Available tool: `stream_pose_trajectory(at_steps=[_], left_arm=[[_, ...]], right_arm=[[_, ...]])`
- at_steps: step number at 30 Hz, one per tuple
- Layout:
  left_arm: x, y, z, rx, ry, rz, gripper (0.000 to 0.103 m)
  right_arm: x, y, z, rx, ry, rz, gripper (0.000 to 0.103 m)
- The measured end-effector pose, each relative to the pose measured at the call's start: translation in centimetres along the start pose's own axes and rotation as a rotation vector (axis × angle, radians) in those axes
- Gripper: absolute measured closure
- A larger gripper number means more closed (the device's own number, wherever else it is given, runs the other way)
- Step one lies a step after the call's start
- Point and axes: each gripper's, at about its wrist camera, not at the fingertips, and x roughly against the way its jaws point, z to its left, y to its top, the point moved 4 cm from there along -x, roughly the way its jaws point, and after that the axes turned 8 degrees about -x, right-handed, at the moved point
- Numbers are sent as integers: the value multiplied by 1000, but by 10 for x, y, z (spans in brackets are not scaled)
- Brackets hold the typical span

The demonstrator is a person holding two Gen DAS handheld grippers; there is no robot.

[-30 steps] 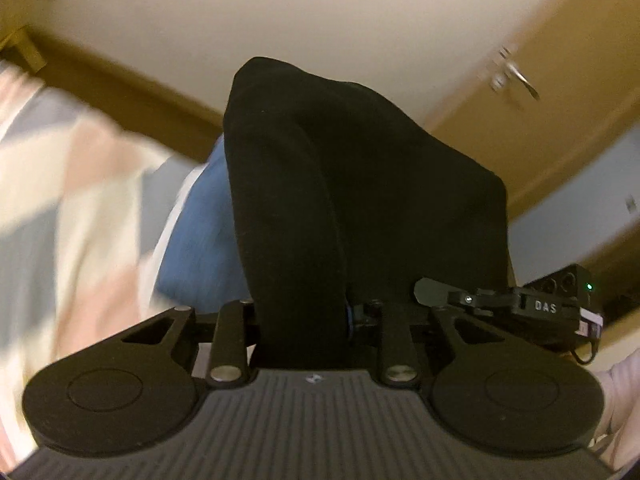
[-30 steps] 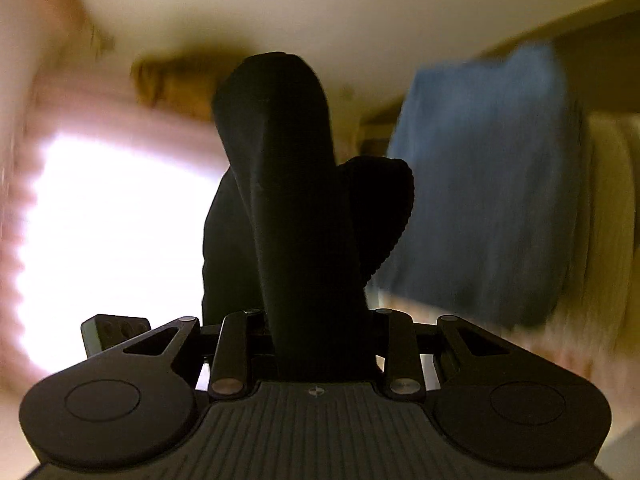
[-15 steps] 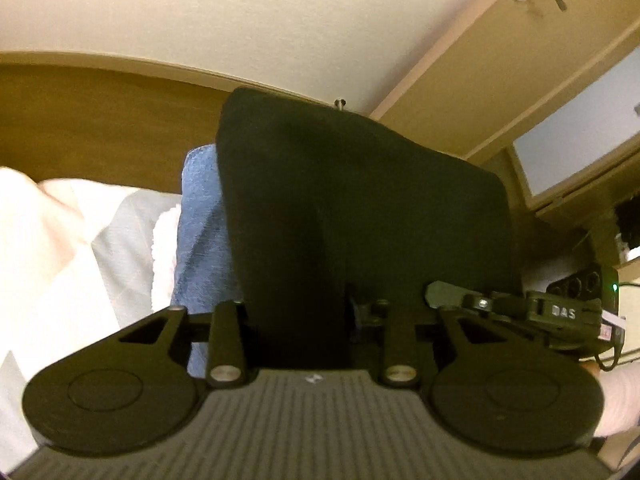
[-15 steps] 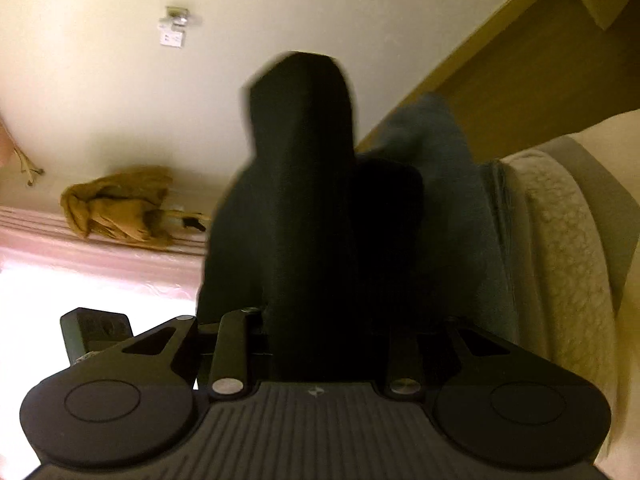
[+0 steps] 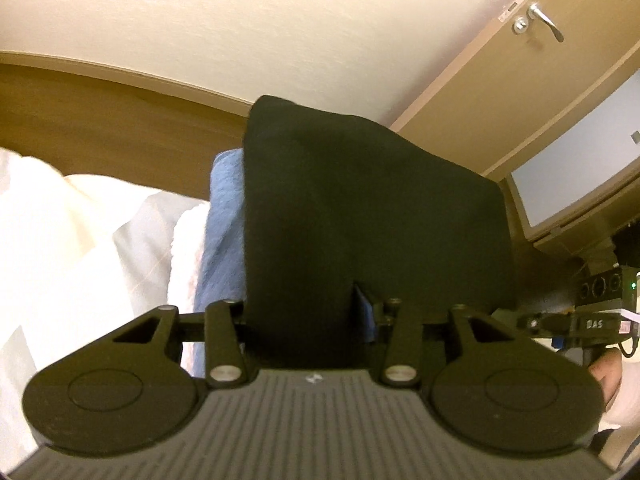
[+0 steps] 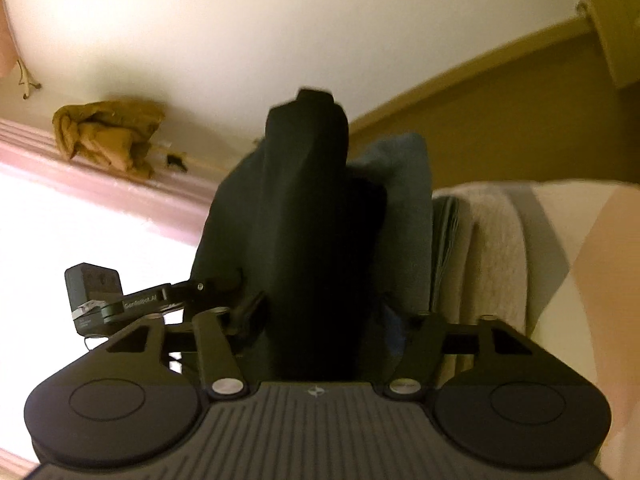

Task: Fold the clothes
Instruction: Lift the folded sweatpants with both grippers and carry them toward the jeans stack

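Left gripper point(image 5: 316, 312): its jaws are opening, and the black cloth point(image 5: 360, 216) sits between them. The fingers are hidden under the cloth, so it cannot be told if they grip it or have let go.
Right gripper point(image 6: 320, 320): its jaws are opening too, with the same black cloth point(image 6: 304, 208) between them. Its fingers are hidden as well.
Where the cloth is: draped over both grippers, in front of a blue garment point(image 5: 222, 232) on the bed point(image 5: 80, 240).
What could go wrong: if one side lets go first, the cloth may slide and the fold may come undone.
Left view only: a door handle point(image 5: 542, 24) and a hand point(image 5: 606, 376).
Right view only: a tan bundle point(image 6: 108, 136) by the wall and a fuzzy blanket point(image 6: 492, 248).
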Motion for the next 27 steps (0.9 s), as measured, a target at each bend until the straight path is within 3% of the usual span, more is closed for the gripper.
stream_pose_trajectory(at_steps=[1,3,7,11,15,20,23,27], left_arm=[[5,-4,0,11,7,-3,63],[16,-12,1,19,28,-17,59],[27,-26,9,64,66,-36,52],[25,-23,8,61,92,-28,56],[28,-28,5,49,106,-66,71],[18,-15,-2,-54,163,-109,76],[11,-26,2,-56,189,-110,72],[18,-49,4,-5,232,-119,65]], right_arm=[[2,-5,0,8,0,9,53],[6,-7,-1,31,2,13,65],[10,-6,-3,45,1,-2,70],[15,2,0,24,9,-29,78],[17,1,-1,7,16,-41,84],[13,11,-5,-10,37,-98,86],[8,13,-14,-9,26,-98,86],[4,11,-12,22,26,-48,75]])
